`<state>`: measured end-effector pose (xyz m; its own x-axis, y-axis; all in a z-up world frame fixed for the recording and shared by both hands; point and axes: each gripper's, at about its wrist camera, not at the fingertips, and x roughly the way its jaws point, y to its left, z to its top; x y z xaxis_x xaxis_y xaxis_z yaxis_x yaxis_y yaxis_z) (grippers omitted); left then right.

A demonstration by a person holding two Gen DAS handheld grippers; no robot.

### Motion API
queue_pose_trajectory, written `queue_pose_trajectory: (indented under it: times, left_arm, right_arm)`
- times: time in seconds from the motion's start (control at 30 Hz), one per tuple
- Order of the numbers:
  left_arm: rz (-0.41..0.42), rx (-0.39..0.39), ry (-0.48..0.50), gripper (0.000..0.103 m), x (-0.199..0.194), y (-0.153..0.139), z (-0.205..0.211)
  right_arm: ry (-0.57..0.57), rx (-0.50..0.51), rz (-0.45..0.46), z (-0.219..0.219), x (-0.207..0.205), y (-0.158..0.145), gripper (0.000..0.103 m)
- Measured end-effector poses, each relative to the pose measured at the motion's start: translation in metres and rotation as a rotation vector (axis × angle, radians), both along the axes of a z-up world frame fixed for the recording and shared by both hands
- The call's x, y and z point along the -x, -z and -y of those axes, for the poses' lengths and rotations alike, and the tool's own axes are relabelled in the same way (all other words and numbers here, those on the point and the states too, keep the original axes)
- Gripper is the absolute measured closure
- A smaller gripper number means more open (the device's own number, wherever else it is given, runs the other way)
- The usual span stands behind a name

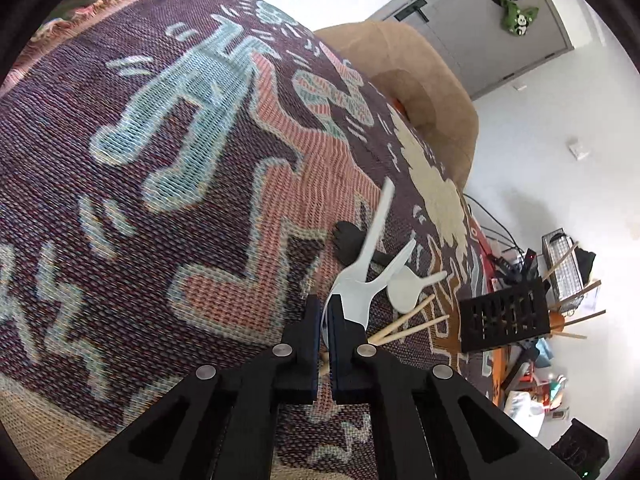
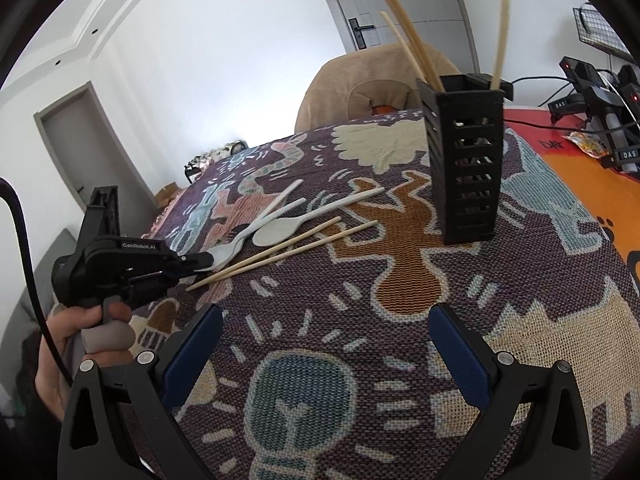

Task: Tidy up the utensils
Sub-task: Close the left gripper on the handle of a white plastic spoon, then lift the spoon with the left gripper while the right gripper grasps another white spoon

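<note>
Pinching the bowl end of a pale grey plastic spoon (image 2: 224, 254), the left gripper (image 2: 200, 262), a black two-finger tool held from below by a person's hand (image 2: 76, 344), has its jaws closed tight on the utensil at the left edge of the table. From the left wrist view the spoon's bowl sits clamped between the dark pads (image 1: 340, 320), its handle pointing away across the patterned woven tablecloth (image 2: 360, 320). Just to the right lie two more white plastic spoons (image 2: 280, 228), handles fanned out, and beside them a pair of light wooden chopsticks (image 2: 280, 252) resting flat on the cloth. Further right stands the tall black slotted utensil holder (image 2: 468, 168), upright, with three wooden chopsticks already leaning inside. Nearest the lens, the right gripper (image 2: 326, 352) hovers with its blue-padded fingers spread wide and nothing between them. Sorting appears well under way: the pick-up of a spoon is in hand. Next, the spoon likely needs lifting clear of its neighbours and carrying right to the holder, tipped upright to drop in.
</note>
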<state>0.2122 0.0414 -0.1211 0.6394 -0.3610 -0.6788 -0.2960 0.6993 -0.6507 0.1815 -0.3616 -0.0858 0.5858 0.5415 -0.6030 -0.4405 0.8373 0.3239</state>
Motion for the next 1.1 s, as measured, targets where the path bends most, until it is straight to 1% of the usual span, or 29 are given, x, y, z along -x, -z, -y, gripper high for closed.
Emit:
queue_pose_trajectory:
  times: [0.2,0.3,0.37,0.5,0.6,0.67,0.73,0.8,0.83,0.87,0.9,0.93,1.1]
  left_arm:
    - [0.051,-0.118,0.009,0.1,0.011,-0.027,-0.01]
    - [0.079,-0.184,0.024,0.1,0.019,-0.04,-0.013]
    - [0.1,-0.227,0.024,0.1,0.024,-0.049,-0.016]
    - [0.14,-0.303,0.025,0.1,0.038,-0.063,-0.025]
    - [0.166,-0.359,0.018,0.1,0.048,-0.07,-0.032]
    - [0.178,-0.38,0.013,0.1,0.055,-0.073,-0.037]
    - [0.189,-0.407,0.004,0.1,0.062,-0.076,-0.045]
    - [0.201,-0.421,-0.003,0.1,0.069,-0.078,-0.051]
    - [0.205,-0.423,-0.006,0.1,0.071,-0.079,-0.054]
    - [0.209,-0.425,-0.011,0.1,0.075,-0.079,-0.058]
    - [0.213,-0.427,-0.019,0.1,0.079,-0.08,-0.063]
    - [0.216,-0.429,-0.023,0.1,0.081,-0.081,-0.065]
    - [0.228,-0.434,-0.047,0.1,0.097,-0.081,-0.086]
  right_arm:
    - [-0.033,0.02,0.014,-0.014,0.001,-0.006,0.0]
    - [-0.076,0.041,0.03,-0.027,0.003,-0.008,0.0]
    - [-0.117,0.073,0.043,-0.04,0.004,-0.009,0.008]
    - [-0.213,0.151,0.053,-0.071,0.003,-0.007,0.032]
    - [-0.27,0.214,0.07,-0.093,0.001,-0.004,0.041]
    - [-0.319,0.26,0.092,-0.109,0.001,-0.004,0.043]
    - [-0.382,0.322,0.135,-0.127,0.004,-0.005,0.046]
    - [-0.437,0.385,0.171,-0.144,0.006,-0.003,0.054]
    - [-0.463,0.426,0.183,-0.154,0.007,-0.002,0.056]
    - [-0.487,0.453,0.189,-0.161,0.008,0.0,0.061]
    - [-0.508,0.479,0.195,-0.168,0.008,0.002,0.063]
    - [-0.531,0.52,0.207,-0.178,0.009,0.004,0.064]
    - [-0.612,0.648,0.262,-0.208,0.013,0.012,0.064]
